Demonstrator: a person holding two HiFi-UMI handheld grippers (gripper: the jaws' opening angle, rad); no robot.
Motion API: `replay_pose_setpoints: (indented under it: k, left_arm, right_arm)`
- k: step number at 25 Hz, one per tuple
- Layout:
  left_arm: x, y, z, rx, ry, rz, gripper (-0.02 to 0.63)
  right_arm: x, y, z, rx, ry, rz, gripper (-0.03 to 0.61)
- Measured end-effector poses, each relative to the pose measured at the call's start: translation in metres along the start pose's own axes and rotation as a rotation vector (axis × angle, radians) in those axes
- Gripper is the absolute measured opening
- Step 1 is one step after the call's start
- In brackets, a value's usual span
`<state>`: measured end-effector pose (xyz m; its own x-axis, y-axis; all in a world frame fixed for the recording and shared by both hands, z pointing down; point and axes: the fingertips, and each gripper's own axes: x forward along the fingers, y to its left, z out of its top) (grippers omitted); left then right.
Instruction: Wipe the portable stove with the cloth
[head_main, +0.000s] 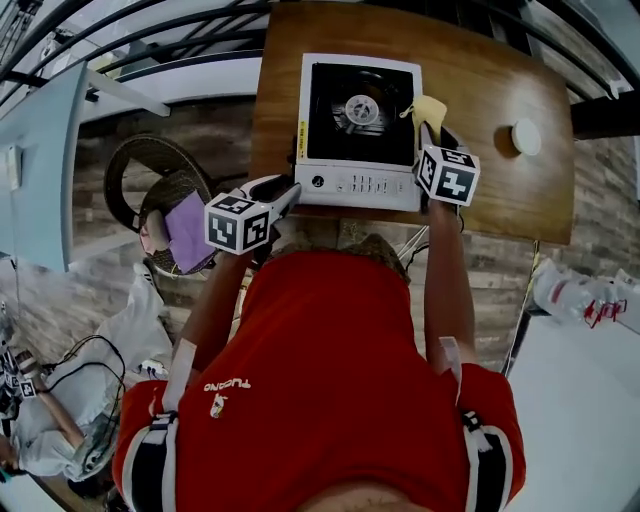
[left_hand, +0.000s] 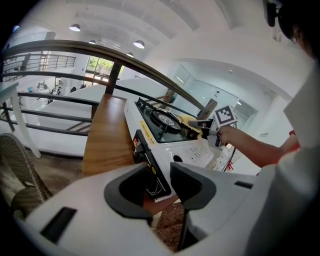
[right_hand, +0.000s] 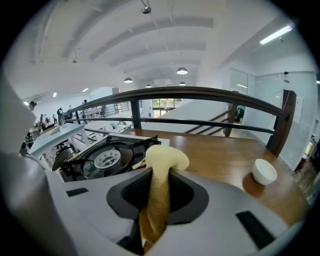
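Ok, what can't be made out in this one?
- Left gripper view: whether the left gripper pinches the stove corner; its fingers hide the contact.
- Right gripper view: whether the cloth touches the stove; the right gripper body hides it.
- Head view: right fingers, mostly behind the marker cube.
- Head view: print on the stove's front, too small.

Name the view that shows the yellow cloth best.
The right gripper view: the cloth fills the centre, clamped in the right gripper. The head view shows only a yellow corner; the left gripper view, a distant sliver.
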<state>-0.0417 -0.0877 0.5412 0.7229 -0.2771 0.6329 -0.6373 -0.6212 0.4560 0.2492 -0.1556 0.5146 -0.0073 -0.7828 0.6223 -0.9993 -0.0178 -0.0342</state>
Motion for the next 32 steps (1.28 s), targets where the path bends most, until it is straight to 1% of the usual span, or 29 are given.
replay_pose_setpoints:
  k: [6,9,13,18,20,28,30,32]
  left_arm:
    - [0.000,0.001,0.000,-0.005,0.026,0.011,0.143]
    - [0.000,-0.001,0.000,-0.008,0.024,0.020,0.137]
    - [0.000,-0.001,0.001,-0.016,0.021,0.019,0.137]
    - [-0.002,-0.001,0.001,0.006,0.027,0.026,0.137]
    - [-0.001,-0.001,0.001,0.002,0.024,0.019,0.137]
    - [-0.002,-0.001,0.001,-0.009,0.026,0.005,0.138]
    - [-0.002,-0.001,0.000,-0.015,0.025,0.005,0.138]
    - [-0.002,-0.001,0.001,-0.016,0.027,0.004,0.138]
  right_arm:
    - [0.027,-0.006,0.020,0.005,-0.011,0.040,0.086]
    - [0.035,-0.010,0.028,0.013,-0.020,0.049,0.086]
    - [0.047,-0.013,0.039,0.007,-0.017,0.048,0.086]
    - [0.059,-0.017,0.048,0.000,0.000,0.038,0.086]
    - [0.064,-0.019,0.054,-0.009,0.003,0.034,0.086]
    - [0.083,-0.022,0.072,-0.095,0.015,0.047,0.086]
    - [0.086,-0.022,0.073,-0.132,0.030,0.068,0.086]
    - [0.088,-0.021,0.075,-0.193,0.047,0.097,0.086]
